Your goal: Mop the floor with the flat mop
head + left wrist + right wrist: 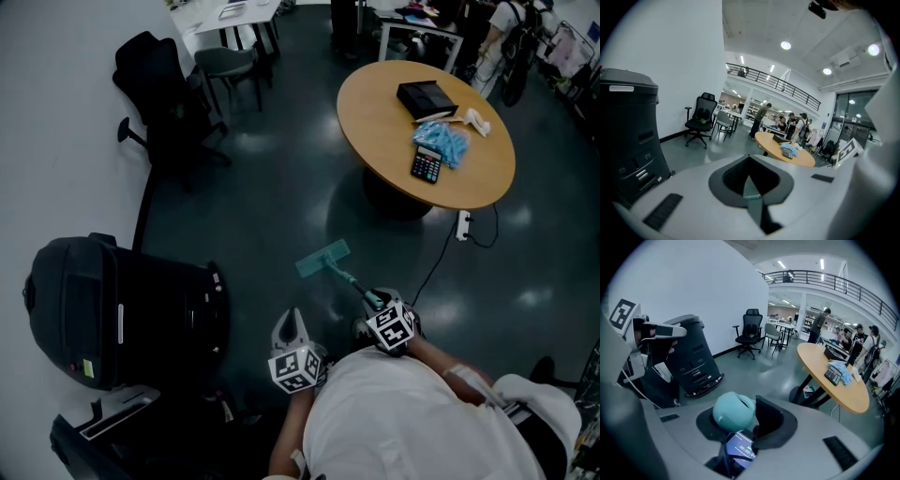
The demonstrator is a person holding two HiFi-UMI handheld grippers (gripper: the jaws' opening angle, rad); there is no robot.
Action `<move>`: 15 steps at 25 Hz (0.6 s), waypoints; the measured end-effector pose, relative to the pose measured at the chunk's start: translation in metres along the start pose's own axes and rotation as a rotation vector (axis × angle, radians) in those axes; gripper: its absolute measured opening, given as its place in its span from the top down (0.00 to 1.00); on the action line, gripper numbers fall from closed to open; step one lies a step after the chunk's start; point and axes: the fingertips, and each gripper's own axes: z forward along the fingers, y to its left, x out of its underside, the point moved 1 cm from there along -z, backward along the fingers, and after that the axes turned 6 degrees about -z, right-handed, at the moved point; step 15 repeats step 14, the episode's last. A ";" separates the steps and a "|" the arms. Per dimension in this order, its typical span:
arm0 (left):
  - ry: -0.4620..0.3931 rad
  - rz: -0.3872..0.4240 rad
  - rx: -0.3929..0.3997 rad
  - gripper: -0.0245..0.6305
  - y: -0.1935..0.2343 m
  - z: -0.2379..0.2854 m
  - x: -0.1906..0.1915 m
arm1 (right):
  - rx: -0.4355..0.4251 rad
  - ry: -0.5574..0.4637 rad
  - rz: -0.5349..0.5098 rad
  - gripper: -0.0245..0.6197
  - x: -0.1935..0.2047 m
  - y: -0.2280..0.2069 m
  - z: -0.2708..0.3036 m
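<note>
The flat mop has a teal head [322, 259] lying on the dark floor ahead of me. Its thin handle [354, 282] slants back to my right gripper [376, 302], which is shut on it. In the right gripper view the handle's rounded teal end [734, 410] fills the right gripper [740, 422], and the mop head is hidden. My left gripper [292, 323] is held beside it to the left, apart from the mop. Seen in its own view, the left gripper [751, 182] has its jaws together with nothing in them.
A round wooden table [375, 103] stands ahead right with a calculator [427, 164], a black box [427, 97] and a blue bag [441, 141]. A cable [441, 258] trails below it. A black machine [122, 314] sits at my left, with an office chair [169, 103] beyond. People stand at the back [820, 324].
</note>
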 end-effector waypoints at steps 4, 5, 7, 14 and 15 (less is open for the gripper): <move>-0.003 0.005 0.001 0.95 0.001 -0.001 -0.002 | 0.001 -0.012 -0.001 0.79 -0.003 0.000 0.001; -0.003 0.006 0.000 0.95 0.001 -0.001 -0.002 | 0.001 -0.012 -0.001 0.79 -0.003 0.000 0.001; -0.001 0.004 -0.001 0.95 0.002 -0.001 -0.002 | 0.001 -0.010 -0.001 0.79 -0.004 0.001 0.001; 0.002 0.006 0.004 0.95 -0.001 0.002 -0.001 | -0.004 -0.012 0.004 0.79 -0.003 -0.001 0.003; 0.002 0.006 0.004 0.95 -0.001 0.002 -0.001 | -0.004 -0.012 0.004 0.79 -0.003 -0.001 0.003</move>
